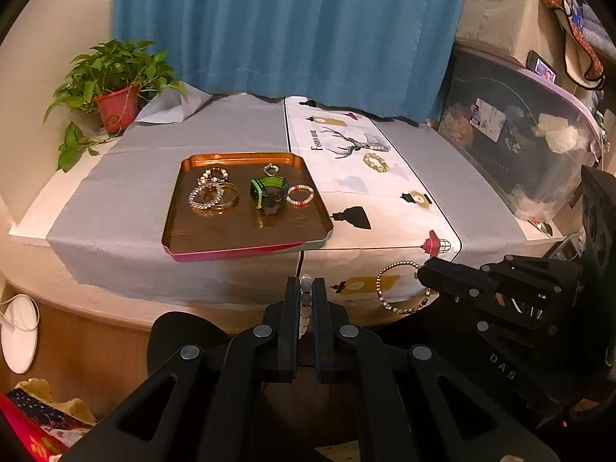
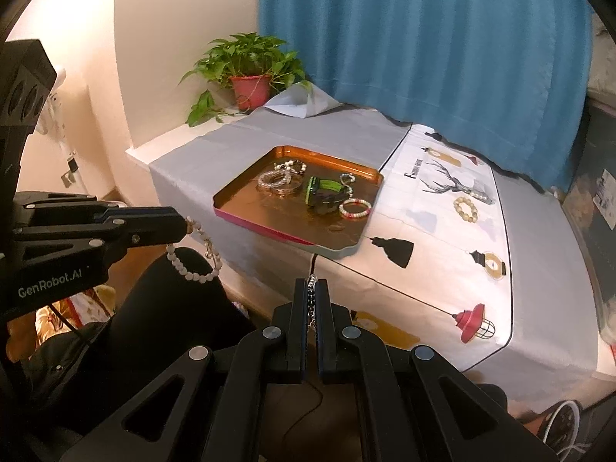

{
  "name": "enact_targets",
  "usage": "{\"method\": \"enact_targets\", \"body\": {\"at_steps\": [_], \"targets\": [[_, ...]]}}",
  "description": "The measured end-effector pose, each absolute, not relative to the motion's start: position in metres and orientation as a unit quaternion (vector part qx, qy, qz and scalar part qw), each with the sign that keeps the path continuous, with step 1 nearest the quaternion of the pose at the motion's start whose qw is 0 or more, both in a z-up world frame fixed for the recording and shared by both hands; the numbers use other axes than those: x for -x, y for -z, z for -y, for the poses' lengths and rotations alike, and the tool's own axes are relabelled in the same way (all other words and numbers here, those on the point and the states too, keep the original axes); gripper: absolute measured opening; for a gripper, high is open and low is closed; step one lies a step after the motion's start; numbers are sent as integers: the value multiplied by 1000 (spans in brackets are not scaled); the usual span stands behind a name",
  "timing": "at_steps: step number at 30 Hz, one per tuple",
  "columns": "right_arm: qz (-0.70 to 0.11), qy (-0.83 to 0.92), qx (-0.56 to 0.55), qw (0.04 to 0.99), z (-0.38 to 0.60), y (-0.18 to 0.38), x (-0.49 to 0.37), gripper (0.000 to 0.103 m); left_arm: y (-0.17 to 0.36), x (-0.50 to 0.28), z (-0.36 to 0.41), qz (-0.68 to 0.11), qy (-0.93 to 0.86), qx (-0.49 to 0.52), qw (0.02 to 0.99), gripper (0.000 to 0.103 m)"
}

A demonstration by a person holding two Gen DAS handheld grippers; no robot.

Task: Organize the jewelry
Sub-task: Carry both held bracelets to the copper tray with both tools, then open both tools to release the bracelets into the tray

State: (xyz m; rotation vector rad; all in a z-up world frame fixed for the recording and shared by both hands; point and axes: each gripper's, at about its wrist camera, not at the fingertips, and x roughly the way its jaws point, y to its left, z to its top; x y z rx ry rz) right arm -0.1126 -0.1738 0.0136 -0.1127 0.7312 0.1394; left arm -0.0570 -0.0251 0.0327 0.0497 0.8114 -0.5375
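An orange tray [image 1: 246,231] [image 2: 246,215] sits on the grey cloth and holds several bracelets, a green watch [image 1: 265,190] [image 2: 321,192] and a red-white bead bracelet [image 1: 300,195] [image 2: 355,208]. My left gripper [image 1: 306,288] [image 2: 184,227] is shut on a white pearl bracelet [image 1: 305,304] [image 2: 192,265] off the table's front edge. My right gripper [image 2: 312,288] [image 1: 421,273] is shut on a dark-and-gold bead bracelet [image 1: 400,288] [image 2: 311,296]. A cream bead bracelet [image 1: 376,162] [image 2: 466,208] and a small silver bracelet [image 1: 379,148] [image 2: 479,194] lie on the printed runner.
A potted plant [image 1: 115,88] [image 2: 250,73] stands at the back left by the blue curtain [image 1: 288,27]. A clear storage bin [image 1: 519,138] borders the table's right side. The printed runner [image 1: 385,200] [image 2: 442,238] lies to the right of the tray.
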Motion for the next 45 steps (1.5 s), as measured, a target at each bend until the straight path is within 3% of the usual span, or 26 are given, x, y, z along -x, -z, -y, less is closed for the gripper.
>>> {"method": "enact_targets", "body": {"at_steps": [25, 45], "targets": [[-368, -73, 55, 925, 175, -4, 29, 3, -33, -31, 11, -388, 223, -8, 894, 4], [-397, -80, 20, 914, 185, 38, -92, 3, 20, -144, 39, -430, 207, -18, 878, 4]]}}
